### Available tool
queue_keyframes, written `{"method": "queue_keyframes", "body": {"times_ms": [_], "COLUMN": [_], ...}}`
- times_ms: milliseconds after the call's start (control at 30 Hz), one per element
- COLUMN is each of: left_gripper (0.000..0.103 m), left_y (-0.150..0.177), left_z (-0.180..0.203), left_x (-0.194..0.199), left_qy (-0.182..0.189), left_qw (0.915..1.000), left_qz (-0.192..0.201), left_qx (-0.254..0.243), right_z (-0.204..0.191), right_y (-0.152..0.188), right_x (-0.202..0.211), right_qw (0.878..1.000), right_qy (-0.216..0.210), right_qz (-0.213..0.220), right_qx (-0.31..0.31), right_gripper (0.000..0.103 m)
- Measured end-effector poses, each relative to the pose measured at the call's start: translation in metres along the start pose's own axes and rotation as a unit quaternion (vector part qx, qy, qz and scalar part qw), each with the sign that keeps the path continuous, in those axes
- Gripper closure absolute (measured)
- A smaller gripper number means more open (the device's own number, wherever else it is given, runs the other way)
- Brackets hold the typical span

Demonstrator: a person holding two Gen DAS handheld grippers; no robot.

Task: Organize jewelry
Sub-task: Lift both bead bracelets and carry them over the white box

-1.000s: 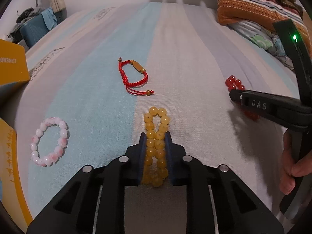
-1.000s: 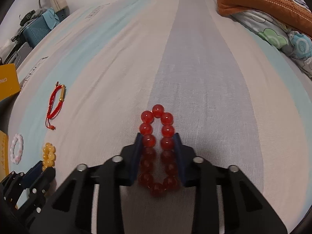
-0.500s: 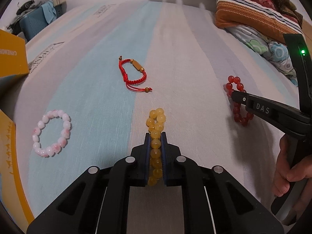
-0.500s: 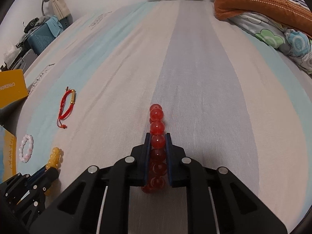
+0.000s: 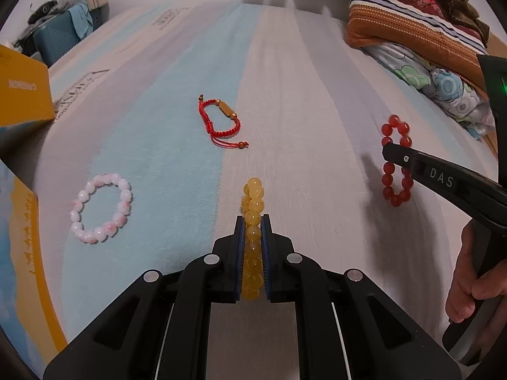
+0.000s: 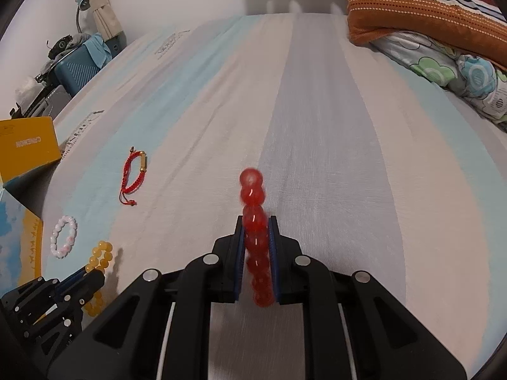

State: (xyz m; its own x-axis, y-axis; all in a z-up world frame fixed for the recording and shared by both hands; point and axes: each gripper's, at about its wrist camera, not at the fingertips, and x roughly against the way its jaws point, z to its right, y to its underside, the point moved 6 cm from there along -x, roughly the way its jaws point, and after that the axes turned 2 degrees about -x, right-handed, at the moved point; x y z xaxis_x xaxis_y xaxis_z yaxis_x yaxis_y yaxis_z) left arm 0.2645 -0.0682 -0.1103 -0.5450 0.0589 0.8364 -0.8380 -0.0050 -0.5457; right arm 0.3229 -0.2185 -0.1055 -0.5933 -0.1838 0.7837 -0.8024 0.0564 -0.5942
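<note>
Between the blue pads of the left gripper [image 5: 252, 221] sits a yellow bead bracelet [image 5: 252, 218], squeezed flat into a double row, its far loop sticking out past the fingertips above the striped bedsheet [image 5: 285, 101]. Its jaws are pressed tight on the beads. The right gripper [image 6: 256, 221] likewise pinches a red bead bracelet [image 6: 253, 218], whose upper beads jut forward beyond the pads and look slightly blurred; in the left wrist view this bracelet hangs as an open ring from the black finger marked DAS, clear of the sheet. A person's hand [image 5: 469, 285] grips that tool's handle at the right edge. Farther out on the sheet, left of the yellow beads, lies a pink-and-white bead bracelet [image 5: 101, 207], flat and round. Beyond it, near the middle, rests a red cord bracelet [image 5: 220, 122] with a golden tube bead. Yellow boxes [image 5: 22, 95] stand at the left edge, and folded striped bedding [image 5: 412, 25] is piled at the far right.
</note>
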Motion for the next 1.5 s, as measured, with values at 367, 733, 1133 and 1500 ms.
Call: {"method": "queue_keyframes", "body": {"times_ms": [367, 733, 1133, 1500], "left_gripper": [0.094, 0.094, 0.094, 0.094], "left_y": [0.004, 0.011, 0.016, 0.023], "left_z": [-0.003, -0.011, -0.034, -0.054], "left_x": [0.031, 0.066, 0.11, 0.144], "left_qy": [0.007, 0.0, -0.016, -0.018], "left_qw": [1.0, 0.9999, 0.9997, 0.9996], "left_qz": [0.005, 0.008, 0.013, 0.022], "left_qx": [-0.002, -0.011, -0.01, -0.007], "right_z": [0.005, 0.002, -0.012, -0.036], "right_y": [0.01, 0.024, 0.04, 0.054], "right_x": [0.032, 0.075, 0.116, 0.147], "right_qw": [1.0, 0.999, 0.999, 0.998], "right_qy": [0.008, 0.019, 0.023, 0.022], "right_qz": [0.01, 0.025, 0.043, 0.051], "right_qx": [-0.008, -0.007, -0.006, -0.002], "right_gripper": [0.09, 0.09, 0.09, 0.09]}}
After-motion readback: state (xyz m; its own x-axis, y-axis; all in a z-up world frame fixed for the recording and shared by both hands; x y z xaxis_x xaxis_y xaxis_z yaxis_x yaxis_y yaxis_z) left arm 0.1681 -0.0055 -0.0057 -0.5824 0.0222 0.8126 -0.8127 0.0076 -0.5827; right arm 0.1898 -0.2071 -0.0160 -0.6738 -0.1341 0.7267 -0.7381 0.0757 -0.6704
